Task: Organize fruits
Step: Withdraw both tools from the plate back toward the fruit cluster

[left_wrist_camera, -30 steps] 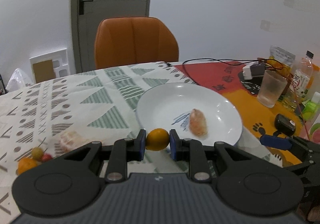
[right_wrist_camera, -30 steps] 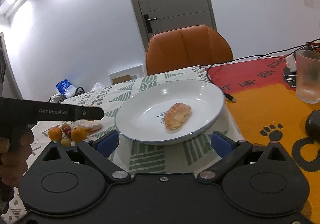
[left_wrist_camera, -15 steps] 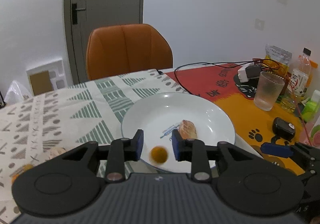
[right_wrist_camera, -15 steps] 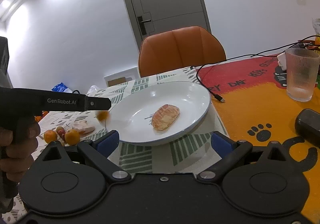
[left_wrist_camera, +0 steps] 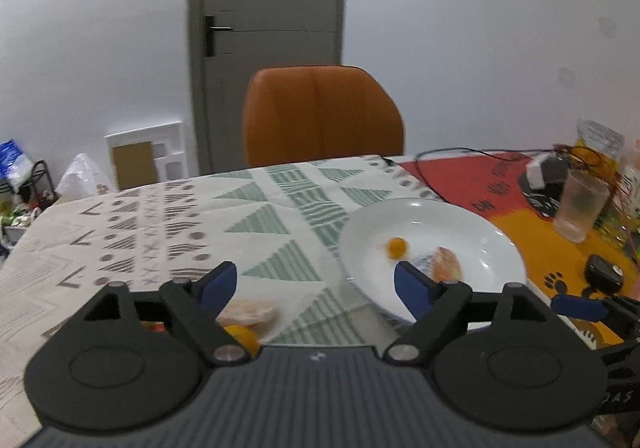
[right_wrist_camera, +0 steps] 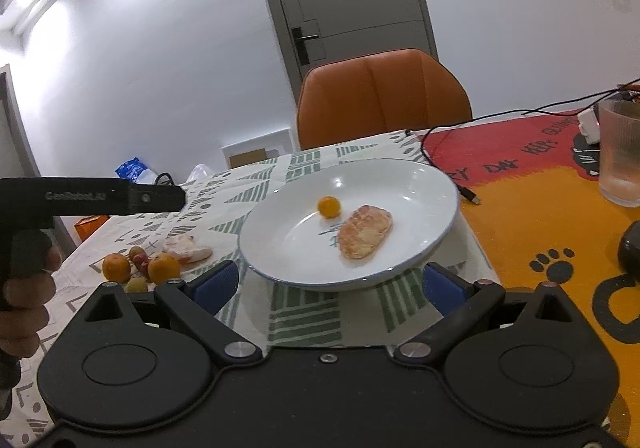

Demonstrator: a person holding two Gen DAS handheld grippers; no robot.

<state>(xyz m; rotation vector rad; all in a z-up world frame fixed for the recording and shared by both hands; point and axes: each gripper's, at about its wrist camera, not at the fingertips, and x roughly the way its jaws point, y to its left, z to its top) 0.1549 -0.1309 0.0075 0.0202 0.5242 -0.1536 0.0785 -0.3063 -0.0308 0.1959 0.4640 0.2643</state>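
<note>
Only rightward — loose table fruits point(right_wrist_camera: 138, 268)

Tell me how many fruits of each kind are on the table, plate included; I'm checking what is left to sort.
Small round orange fruits: 3 (one on the plate, two on the cloth)
Peeled citrus pieces: 2 (one on the plate, one on the cloth)
Small red fruit: 1
Small yellow-green fruit: 1
Total: 7
</note>
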